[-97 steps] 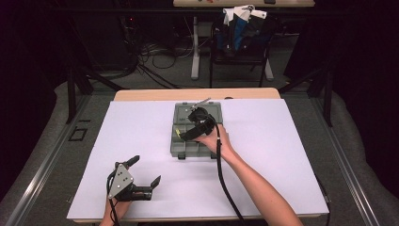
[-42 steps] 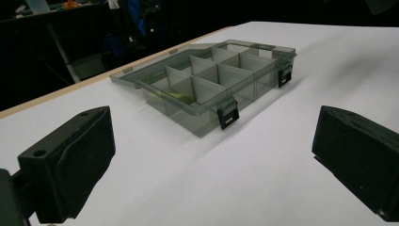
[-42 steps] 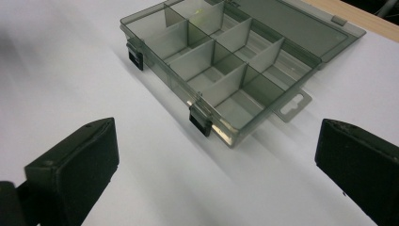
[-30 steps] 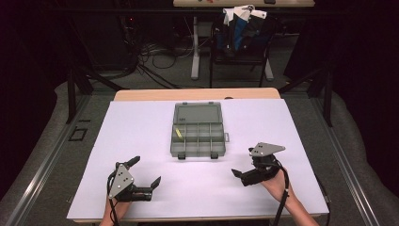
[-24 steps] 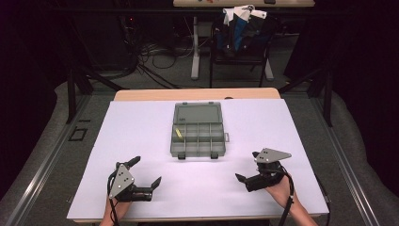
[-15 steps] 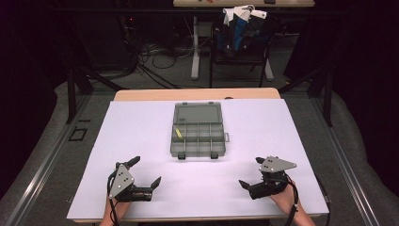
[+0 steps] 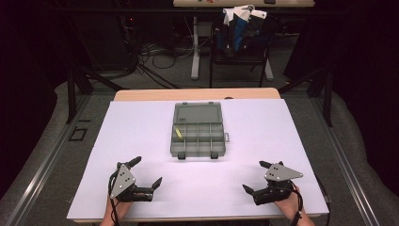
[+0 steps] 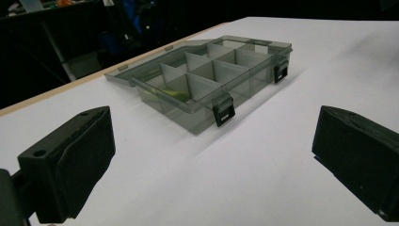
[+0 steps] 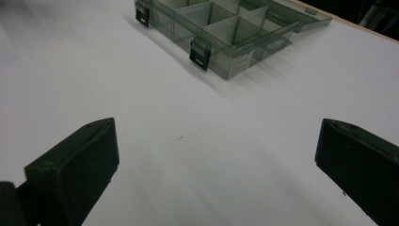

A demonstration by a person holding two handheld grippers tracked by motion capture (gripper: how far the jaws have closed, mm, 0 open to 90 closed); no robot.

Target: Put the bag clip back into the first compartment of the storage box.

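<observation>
Both grippers, left [image 7: 145,172] and right [image 7: 257,177], are sitting spread and empty; the smoky-grey clear plastic compartment box [image 7: 198,130] is lying open ahead, midway between them.

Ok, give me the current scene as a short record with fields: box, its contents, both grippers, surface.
box: grey compartment box, lid open and lying flat on the far side, two front latches undone
contents: one small yellow item in a left compartment; the other compartments look empty
left gripper: open, holds nothing, near the front edge, apart from the box
right gripper: open, holds nothing, near the front edge, apart from the box
surface: white table
</observation>
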